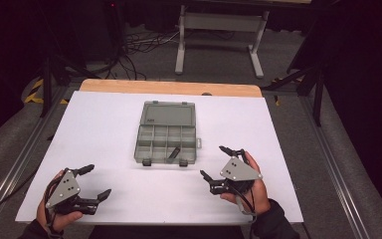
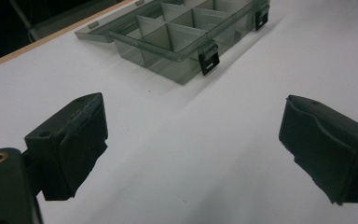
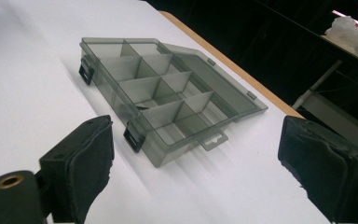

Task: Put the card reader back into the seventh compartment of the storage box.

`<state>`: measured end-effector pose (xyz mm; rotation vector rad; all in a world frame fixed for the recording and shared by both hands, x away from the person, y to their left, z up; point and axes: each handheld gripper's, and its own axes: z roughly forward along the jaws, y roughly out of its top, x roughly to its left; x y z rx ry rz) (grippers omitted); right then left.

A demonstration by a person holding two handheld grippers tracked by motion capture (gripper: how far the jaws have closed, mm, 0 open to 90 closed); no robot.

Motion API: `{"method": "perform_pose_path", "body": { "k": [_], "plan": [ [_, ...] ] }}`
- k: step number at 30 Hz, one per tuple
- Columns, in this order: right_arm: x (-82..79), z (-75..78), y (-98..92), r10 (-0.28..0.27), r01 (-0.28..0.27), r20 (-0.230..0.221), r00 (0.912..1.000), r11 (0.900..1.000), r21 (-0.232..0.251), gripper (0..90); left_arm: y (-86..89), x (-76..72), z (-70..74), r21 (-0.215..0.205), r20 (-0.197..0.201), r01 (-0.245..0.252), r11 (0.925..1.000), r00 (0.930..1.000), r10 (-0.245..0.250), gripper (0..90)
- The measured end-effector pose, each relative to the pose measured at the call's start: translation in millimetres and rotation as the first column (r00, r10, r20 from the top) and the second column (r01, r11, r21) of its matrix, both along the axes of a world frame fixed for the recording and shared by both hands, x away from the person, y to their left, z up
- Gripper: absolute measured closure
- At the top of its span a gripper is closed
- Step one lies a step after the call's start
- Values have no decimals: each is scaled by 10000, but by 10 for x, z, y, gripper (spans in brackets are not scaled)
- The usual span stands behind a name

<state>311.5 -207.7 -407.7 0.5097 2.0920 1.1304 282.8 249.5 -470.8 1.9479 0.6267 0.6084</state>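
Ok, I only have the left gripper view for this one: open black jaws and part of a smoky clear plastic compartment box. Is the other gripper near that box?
Observer: Not touching it. The right gripper is held off the near right corner of the smoky clear plastic compartment box, jaws open, with nothing between them.
Operator: Anything inside the box?
Observer: One small dark item lies in a front-row compartment; I cannot tell what it is.
Operator: And the lid?
Observer: The hinged lid lies folded back flat on the white table, on the box's far side.
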Motion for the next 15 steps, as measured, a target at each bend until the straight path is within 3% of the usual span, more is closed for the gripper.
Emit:
{"method": "perform_pose_path", "body": {
  "k": [15],
  "plan": [
    [-81,-120,-203,-296,297,60,9995,9994,-151,116,-7,1,-6,25,-55,-4,10000,10000,4,87]
  ]
}}
